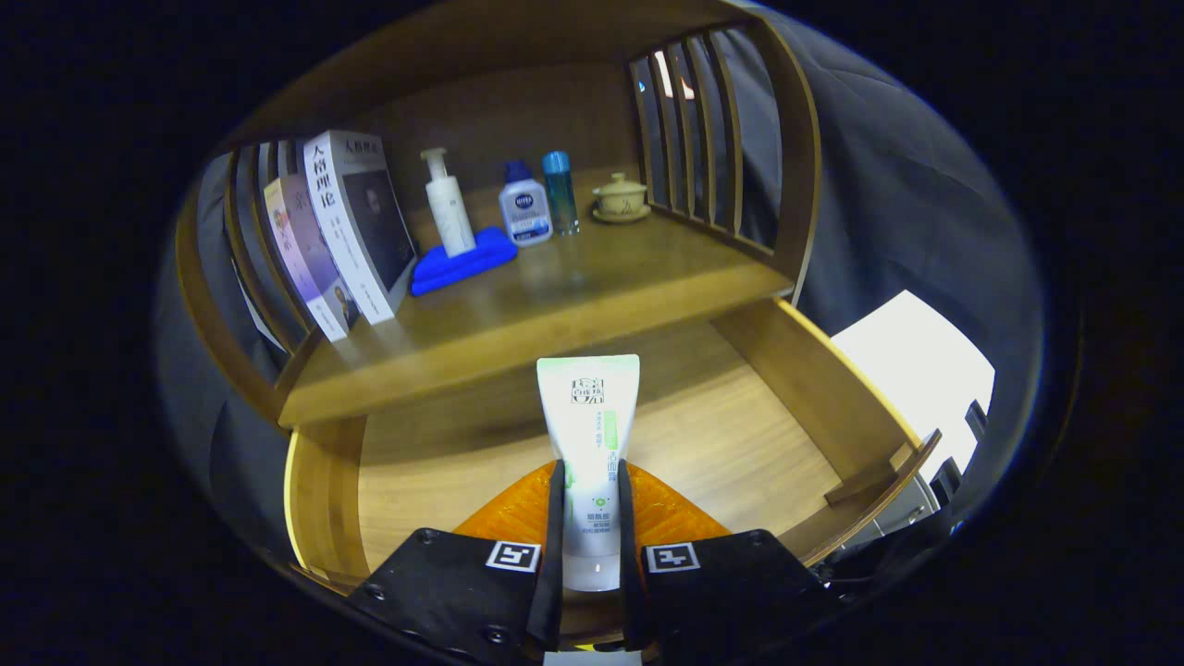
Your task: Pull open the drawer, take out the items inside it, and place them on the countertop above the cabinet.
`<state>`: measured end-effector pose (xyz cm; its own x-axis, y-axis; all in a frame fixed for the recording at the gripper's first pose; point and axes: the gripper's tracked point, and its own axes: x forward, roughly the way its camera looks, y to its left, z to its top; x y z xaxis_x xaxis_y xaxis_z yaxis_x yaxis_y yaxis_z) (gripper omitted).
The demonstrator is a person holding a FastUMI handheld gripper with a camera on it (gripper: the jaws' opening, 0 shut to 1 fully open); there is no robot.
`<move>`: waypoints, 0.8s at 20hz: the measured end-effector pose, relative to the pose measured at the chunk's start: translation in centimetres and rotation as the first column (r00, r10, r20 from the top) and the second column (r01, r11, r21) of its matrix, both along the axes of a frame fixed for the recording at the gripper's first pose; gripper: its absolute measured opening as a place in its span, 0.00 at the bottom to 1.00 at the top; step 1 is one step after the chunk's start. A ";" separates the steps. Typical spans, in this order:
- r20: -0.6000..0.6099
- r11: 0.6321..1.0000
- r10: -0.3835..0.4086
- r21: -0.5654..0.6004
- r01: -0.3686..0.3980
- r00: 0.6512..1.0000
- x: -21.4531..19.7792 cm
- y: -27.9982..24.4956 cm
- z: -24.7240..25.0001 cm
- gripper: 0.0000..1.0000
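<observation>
Gripping tube (589,435), fingers (555,518) above open drawer (795,370)

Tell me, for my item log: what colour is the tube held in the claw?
White with pale green accents; the tube shows best in the gripper view.

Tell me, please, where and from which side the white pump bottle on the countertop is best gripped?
Grip the white pump bottle around its straight body, below the pump, approaching from the open front. It stands upright on a blue cloth; the hand-held gripper is shut on a white tube.
</observation>
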<state>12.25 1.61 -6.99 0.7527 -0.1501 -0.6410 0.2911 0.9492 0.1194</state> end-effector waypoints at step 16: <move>0.121 0.984 0.170 -0.081 -0.161 0.978 13.6 0.5 5.0 0.27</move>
<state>25.89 2.08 -1.95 0.8456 -0.0578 -0.5307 0.1161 0.9903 0.0770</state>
